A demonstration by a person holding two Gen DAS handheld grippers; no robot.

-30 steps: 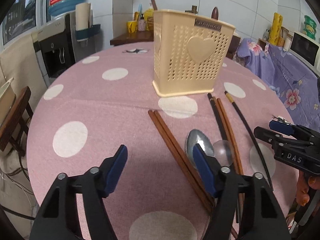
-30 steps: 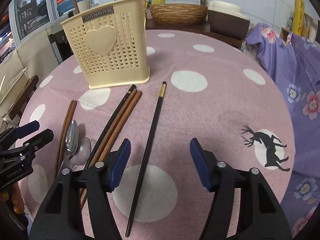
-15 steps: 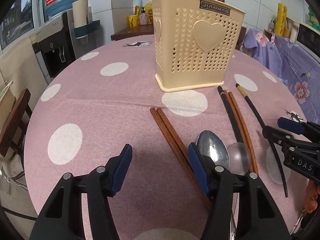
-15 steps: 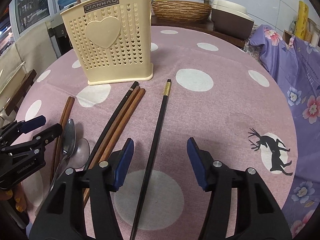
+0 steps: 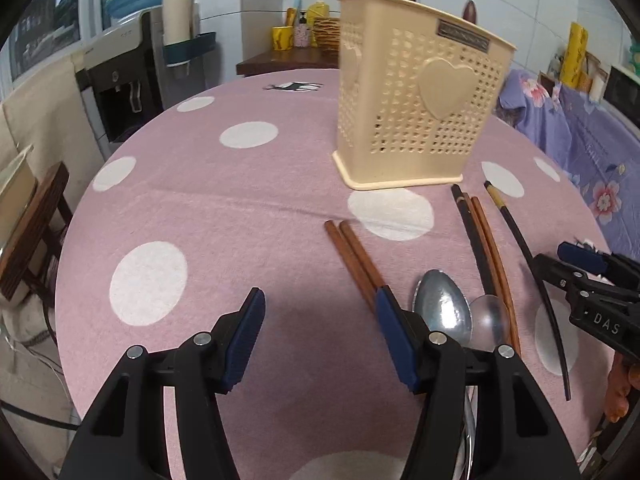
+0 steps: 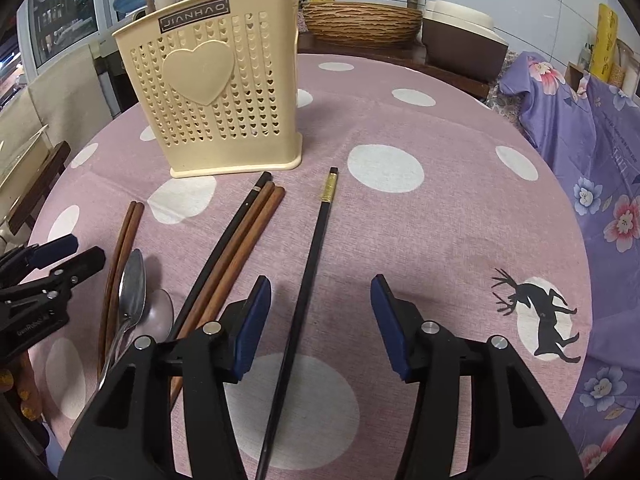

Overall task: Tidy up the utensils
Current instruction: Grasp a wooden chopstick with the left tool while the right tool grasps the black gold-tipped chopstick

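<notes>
A cream utensil holder [image 5: 416,100] [image 6: 216,92] stands upright on the pink dotted table. In front of it lie a brown chopstick pair [image 5: 356,260] [image 6: 122,240], a metal spoon [image 5: 442,312] [image 6: 132,284], a clear spoon [image 5: 490,322] [image 6: 158,314], a black and two brown chopsticks [image 5: 484,240] [image 6: 236,248], and a black gold-banded chopstick [image 5: 524,248] [image 6: 316,248]. My left gripper [image 5: 320,312] is open and empty, just left of the spoons. My right gripper [image 6: 320,300] is open and empty, over the gold-banded chopstick.
The round table [image 5: 200,208] drops off at its edges. A wooden chair [image 5: 32,220] stands left, a purple floral cloth [image 6: 592,152] right. A water dispenser [image 5: 128,80] and a side table with a woven basket [image 6: 360,20] stand behind.
The left gripper has shifted slightly to the left and back of the spoons. The right gripper has edged forward along the black chopstick. Both stayed open.
</notes>
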